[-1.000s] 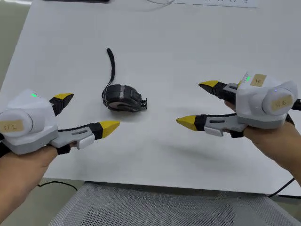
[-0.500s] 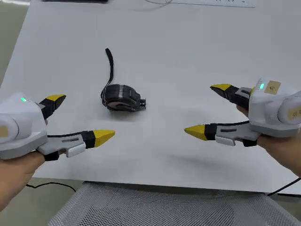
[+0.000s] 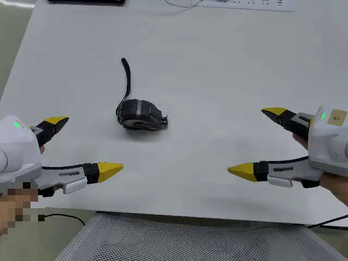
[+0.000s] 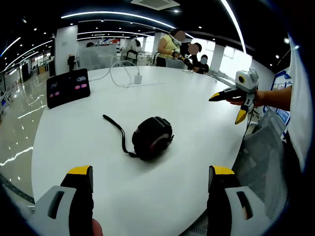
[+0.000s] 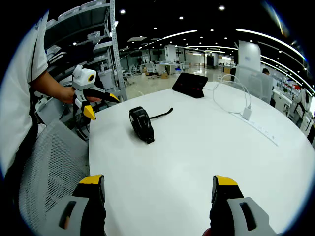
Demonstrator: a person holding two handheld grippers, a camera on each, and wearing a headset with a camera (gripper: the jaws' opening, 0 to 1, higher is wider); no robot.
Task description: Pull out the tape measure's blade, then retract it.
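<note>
Lying left of centre in the head view on the white tabletop (image 3: 217, 65): black tape measure (image 3: 140, 115), blade wound in, wrist strap (image 3: 128, 79) trailing toward the top of the frame. Hovering at lower left: left gripper (image 3: 93, 143), jaws spread wide, holding nothing. Hovering at lower right: right gripper (image 3: 246, 140), jaws likewise wide apart and empty. Both well apart from the tape measure, touching neither it nor each other.

A large white table (image 3: 217, 65) fills the head view, with a grey mesh chair (image 3: 190, 239) along the bottom edge. In the left gripper view, ceiling light strips (image 4: 118, 13) curve across the top and a glossy floor (image 4: 17, 118) shines at left; metal shelving (image 5: 81, 19) stands upper left in the right gripper view
</note>
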